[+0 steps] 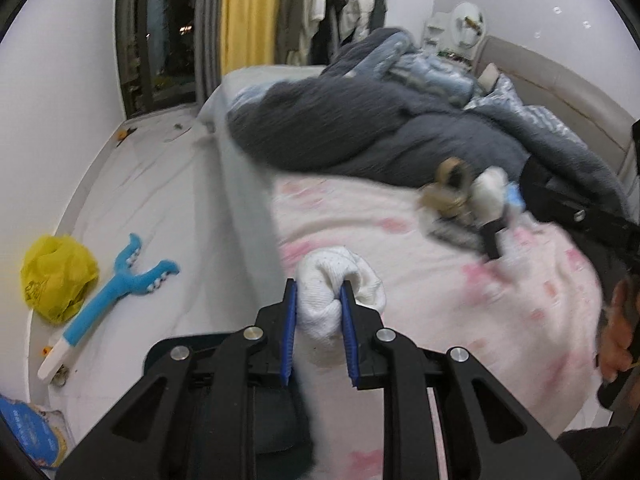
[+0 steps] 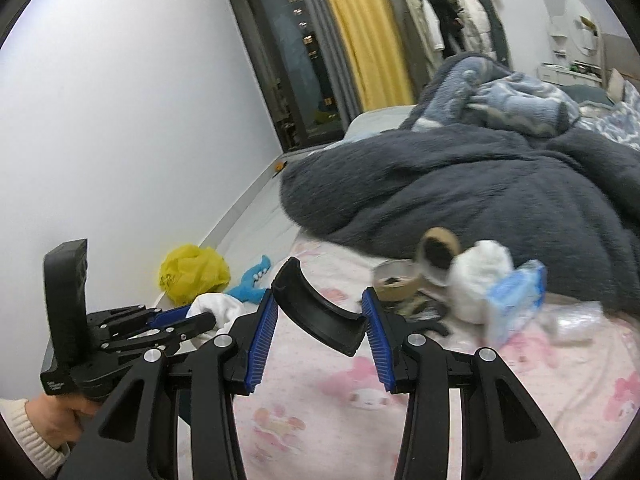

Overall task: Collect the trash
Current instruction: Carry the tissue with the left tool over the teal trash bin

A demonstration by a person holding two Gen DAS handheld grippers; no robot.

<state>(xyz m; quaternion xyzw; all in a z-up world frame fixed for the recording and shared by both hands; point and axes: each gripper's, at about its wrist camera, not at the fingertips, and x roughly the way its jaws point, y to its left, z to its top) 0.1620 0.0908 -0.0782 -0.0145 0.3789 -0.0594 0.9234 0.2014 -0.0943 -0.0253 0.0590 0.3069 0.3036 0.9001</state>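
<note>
Your white sock (image 1: 340,300) stands bunched between the left gripper (image 1: 319,294), its long axis running away from you over the edge of the bed (image 1: 440,320); it is soft ribbed cloth, rolled over at the top. Those jaws are nearly together, pinching the sock. Your right gripper (image 2: 320,304) pinches a curved black plastic piece (image 2: 320,312), lying crosswise between the pads, above the pink sheet. More litter sits near the dark blanket (image 2: 480,184): a tape roll (image 2: 438,252) and a blue packet (image 2: 516,296).
</note>
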